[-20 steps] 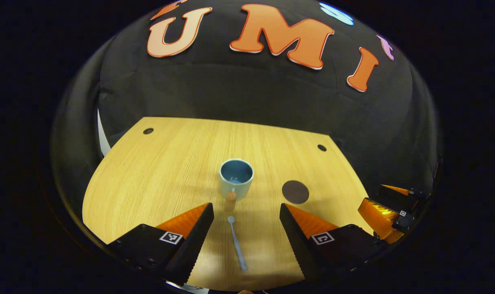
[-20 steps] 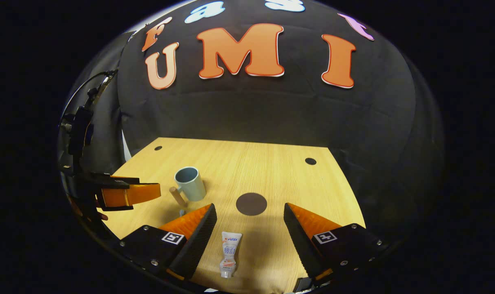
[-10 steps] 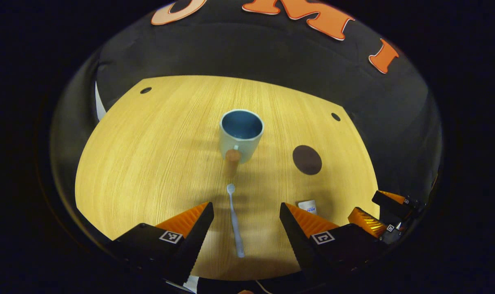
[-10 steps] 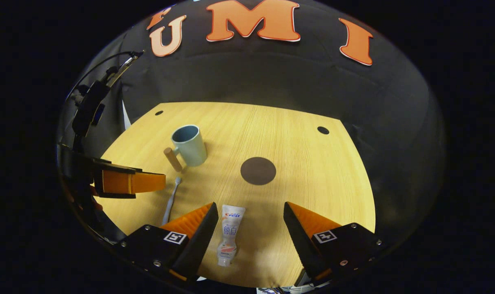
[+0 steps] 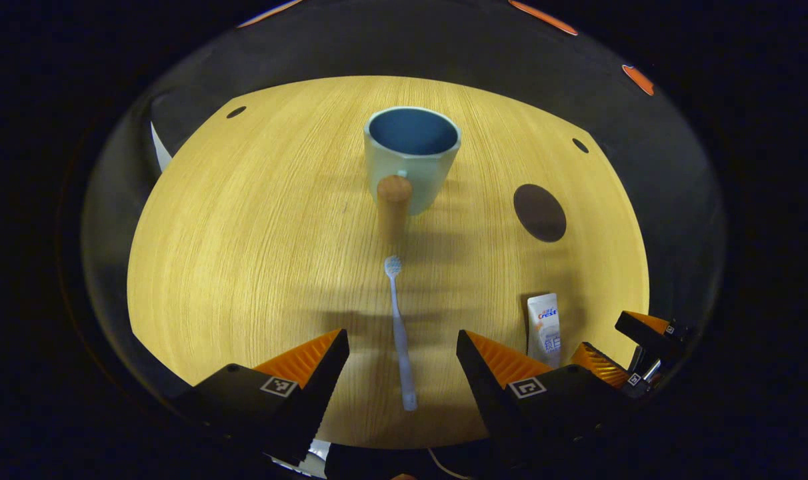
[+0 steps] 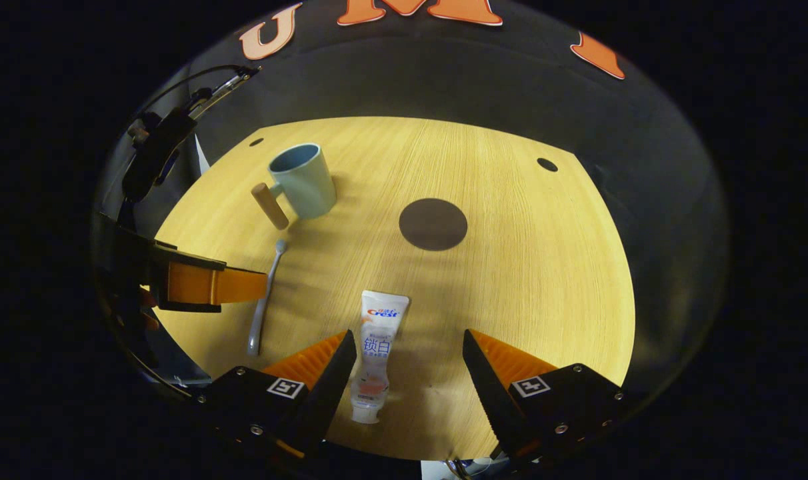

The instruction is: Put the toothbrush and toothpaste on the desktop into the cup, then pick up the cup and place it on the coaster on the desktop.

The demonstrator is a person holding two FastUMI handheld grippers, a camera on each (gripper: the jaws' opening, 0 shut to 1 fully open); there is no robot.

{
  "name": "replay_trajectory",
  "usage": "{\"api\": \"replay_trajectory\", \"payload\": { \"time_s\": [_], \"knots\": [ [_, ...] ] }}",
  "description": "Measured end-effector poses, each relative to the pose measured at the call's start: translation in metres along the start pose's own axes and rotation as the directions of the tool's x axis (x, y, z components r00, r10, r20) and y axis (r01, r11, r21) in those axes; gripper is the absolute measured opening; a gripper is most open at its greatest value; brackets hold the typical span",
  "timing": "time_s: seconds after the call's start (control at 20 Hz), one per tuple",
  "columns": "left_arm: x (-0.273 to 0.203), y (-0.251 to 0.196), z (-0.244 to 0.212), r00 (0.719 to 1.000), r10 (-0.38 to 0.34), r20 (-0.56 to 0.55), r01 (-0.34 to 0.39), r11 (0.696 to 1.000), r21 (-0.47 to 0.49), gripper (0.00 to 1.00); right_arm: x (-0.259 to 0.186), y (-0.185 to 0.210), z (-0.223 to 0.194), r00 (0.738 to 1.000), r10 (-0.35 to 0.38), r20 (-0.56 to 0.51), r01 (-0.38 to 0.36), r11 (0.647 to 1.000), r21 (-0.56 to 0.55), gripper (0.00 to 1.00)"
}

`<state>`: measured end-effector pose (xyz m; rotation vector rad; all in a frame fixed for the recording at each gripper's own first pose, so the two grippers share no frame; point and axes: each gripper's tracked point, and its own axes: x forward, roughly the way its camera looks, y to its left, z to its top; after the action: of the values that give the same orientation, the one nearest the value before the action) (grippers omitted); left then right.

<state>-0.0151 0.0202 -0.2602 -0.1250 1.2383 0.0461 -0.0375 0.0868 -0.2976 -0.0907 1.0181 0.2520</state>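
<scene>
Both grippers are spread wide, empty: the left gripper (image 5: pixel 403 340) straddles the light, stiff toothbrush (image 5: pixel 399 330), best pinched mid-handle; the right gripper (image 6: pixel 409 341) straddles the soft toothpaste (image 6: pixel 375 354), near the cup (image 6: pixel 303 180).

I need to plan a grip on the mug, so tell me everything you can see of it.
The pale blue-green ceramic-looking mug stands upright on the light wooden desktop, its mouth open and its darker blue inside showing nothing in it. A wood-coloured cylindrical handle juts from its side on a short stub, pointing toward the head of the pale blue toothbrush lying nearby. Nothing touches the mug but the desktop. The round dark coaster lies apart to one side.
</scene>
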Motion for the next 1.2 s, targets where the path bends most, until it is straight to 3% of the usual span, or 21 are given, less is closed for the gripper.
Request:
{"api": "replay_trajectory", "payload": {
  "time_s": [0.55,1.0,1.1,1.2],
  "knots": [
    [0.039,-0.008,-0.03,0.988,0.03,-0.149,-0.03,1.0,-0.002,0.97,0.024,0.007,-0.021,0.995,0.002,-0.104,-0.003,1.0,-0.012,0.97],
    [0.051,-0.011,-0.026,0.984,0.04,-0.171,-0.035,0.999,0.033,0.63,0.031,0.01,-0.026,0.99,-0.009,-0.142,0.007,1.0,-0.02,0.97],
    [0.048,-0.007,-0.026,0.983,0.048,-0.177,-0.041,0.998,0.045,0.47,0.035,0.012,-0.027,0.988,-0.009,-0.152,0.005,1.0,-0.025,0.96],
    [0.054,-0.001,-0.024,0.982,0.059,-0.179,-0.053,0.998,0.037,0.38,0.037,0.015,-0.028,0.987,-0.004,-0.162,0.0,1.0,-0.027,0.92]
  ]
}}
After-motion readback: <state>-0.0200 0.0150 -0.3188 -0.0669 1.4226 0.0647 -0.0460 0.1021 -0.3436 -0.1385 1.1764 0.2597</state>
